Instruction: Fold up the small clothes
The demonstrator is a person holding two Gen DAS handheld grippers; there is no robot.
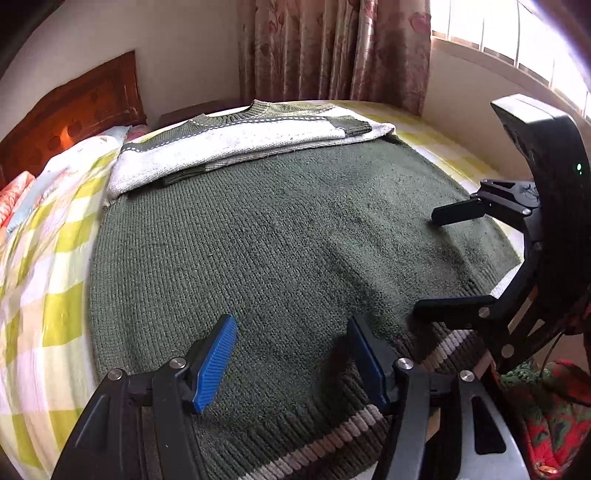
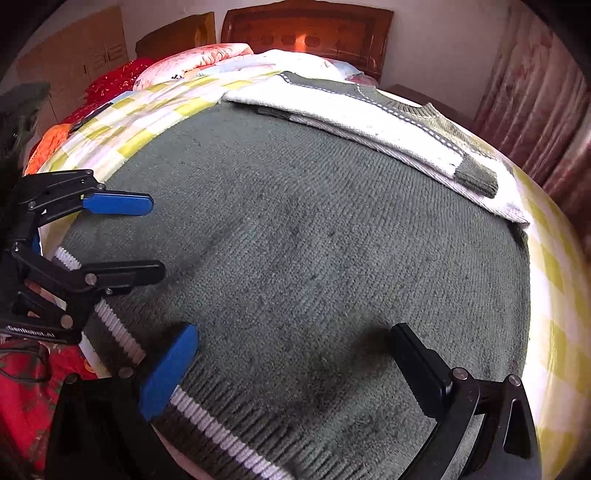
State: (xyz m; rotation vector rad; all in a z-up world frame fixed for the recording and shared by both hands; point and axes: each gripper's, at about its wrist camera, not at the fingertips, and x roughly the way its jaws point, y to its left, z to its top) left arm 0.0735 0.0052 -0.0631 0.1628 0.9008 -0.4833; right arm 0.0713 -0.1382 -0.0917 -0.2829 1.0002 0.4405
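A dark green knit sweater (image 1: 280, 236) lies flat on the bed, its sleeves (image 1: 236, 144) with white bands folded across the chest near the collar. Its striped ribbed hem (image 1: 332, 435) is nearest me. My left gripper (image 1: 291, 354) is open, hovering just over the hem, empty. My right gripper (image 1: 436, 266) shows at the right of the left wrist view, open over the hem's right corner. In the right wrist view the sweater (image 2: 314, 240) fills the frame, my right gripper (image 2: 295, 369) is open above the hem (image 2: 207, 417), and my left gripper (image 2: 147, 236) is open at the left.
The bed has a yellow and white checked sheet (image 1: 48, 266). A wooden headboard (image 2: 306, 29) and pillows (image 2: 199, 62) are at the far end. Patterned curtains (image 1: 332, 48) and a window (image 1: 517, 40) stand beyond. Red floral fabric (image 1: 554, 417) lies by the bed's near edge.
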